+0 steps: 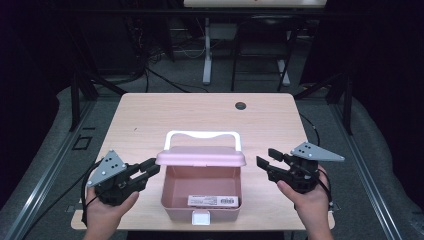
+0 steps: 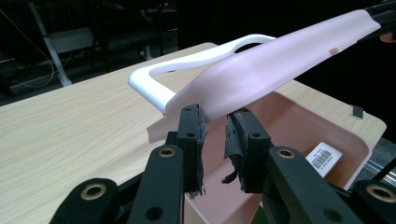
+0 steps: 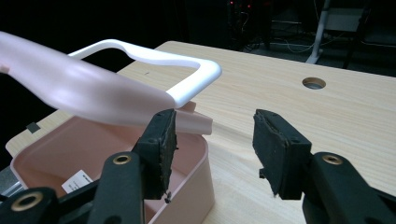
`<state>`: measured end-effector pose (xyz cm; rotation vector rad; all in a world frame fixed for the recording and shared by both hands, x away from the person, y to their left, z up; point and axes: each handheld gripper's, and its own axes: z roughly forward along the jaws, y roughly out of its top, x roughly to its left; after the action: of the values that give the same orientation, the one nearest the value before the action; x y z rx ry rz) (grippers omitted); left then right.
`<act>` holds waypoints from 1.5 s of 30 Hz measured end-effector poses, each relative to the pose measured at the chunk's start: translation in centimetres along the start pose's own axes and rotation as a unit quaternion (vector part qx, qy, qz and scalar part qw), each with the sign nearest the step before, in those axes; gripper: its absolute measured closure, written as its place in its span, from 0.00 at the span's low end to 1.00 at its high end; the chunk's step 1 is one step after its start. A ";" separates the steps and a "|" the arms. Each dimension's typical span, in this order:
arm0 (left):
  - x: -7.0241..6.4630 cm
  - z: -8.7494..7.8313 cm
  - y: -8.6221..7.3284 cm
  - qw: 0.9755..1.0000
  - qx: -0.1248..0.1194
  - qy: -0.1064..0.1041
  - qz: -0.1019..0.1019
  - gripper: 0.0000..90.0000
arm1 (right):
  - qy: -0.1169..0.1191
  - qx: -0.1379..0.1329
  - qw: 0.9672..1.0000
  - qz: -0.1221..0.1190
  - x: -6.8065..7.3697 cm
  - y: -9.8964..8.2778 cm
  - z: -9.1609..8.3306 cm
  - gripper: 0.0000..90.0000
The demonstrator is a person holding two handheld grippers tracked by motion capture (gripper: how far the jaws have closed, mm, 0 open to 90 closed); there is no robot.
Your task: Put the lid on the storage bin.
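Pink box (image 1: 201,192) sits near-centre on the bench (image 1: 150,120), lid (image 1: 201,158) half up. Our left gripper (image 1: 152,169) w/ narrow open jaws at the lid's left edge, right gripper (image 1: 266,159) wide open (touching nothing). Uneven push and the lid prob slams shut.

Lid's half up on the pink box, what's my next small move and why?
Probably close the left gripper onto the lid edge. The lid's corner lies at its narrow jaw gap without clearly being pinched, while the right gripper stands open beside the lid, so nothing firmly holds it above the box.
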<state>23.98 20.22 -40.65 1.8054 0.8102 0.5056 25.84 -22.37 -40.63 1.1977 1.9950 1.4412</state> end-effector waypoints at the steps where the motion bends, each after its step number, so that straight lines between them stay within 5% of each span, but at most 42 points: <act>1: 0.0 0.0 -0.1 1.000 -0.001 -0.002 0.000 0.83 | 0.000 -0.001 1.000 0.000 0.0 0.0 0.0 0.54; 45: -1.0 -0.5 -4.1 1.000 0.011 -0.012 -0.027 0.84 | -0.007 -0.009 1.000 0.017 -0.6 -0.5 0.2 0.54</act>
<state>21.79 20.71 -44.27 1.8012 0.8485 0.4415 26.15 -22.78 -41.25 1.2369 1.9582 1.4606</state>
